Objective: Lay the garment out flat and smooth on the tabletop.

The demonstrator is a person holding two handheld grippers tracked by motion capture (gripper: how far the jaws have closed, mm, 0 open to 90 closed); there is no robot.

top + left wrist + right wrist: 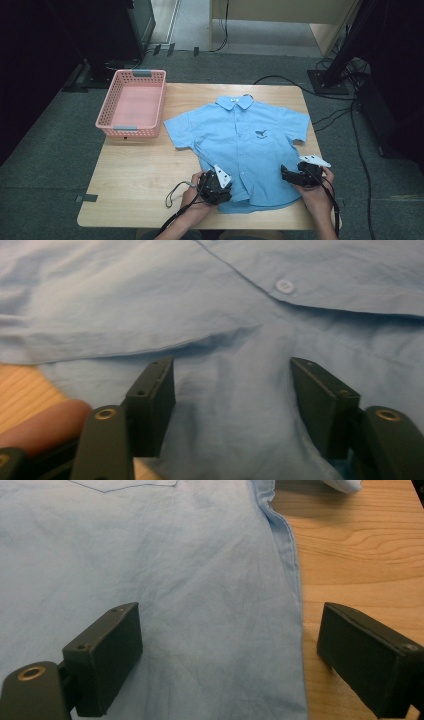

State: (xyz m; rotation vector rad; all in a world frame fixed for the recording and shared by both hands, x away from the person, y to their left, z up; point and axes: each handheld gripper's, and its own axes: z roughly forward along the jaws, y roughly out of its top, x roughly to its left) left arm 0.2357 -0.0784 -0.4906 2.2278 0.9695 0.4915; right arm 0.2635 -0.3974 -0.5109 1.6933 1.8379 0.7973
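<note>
A light blue short-sleeved shirt (240,140) lies flat, front up, collar away from me, on the wooden table (135,185). My left gripper (223,189) rests on the shirt's lower left part near the hem. In the left gripper view its jaws (232,385) stand apart with slightly bunched shirt cloth (225,315) between them, below a white button (285,286). My right gripper (285,174) sits at the shirt's lower right side. In the right gripper view it (230,630) is open and straddles the side edge of the shirt (150,555), one jaw over cloth, the other over bare wood.
A pink plastic basket (107,107) stands at the table's far left corner, with nothing in it. Bare wood lies left of the shirt. Cables trail from both grippers toward the front edge. A dark stand and cables are on the floor at the right.
</note>
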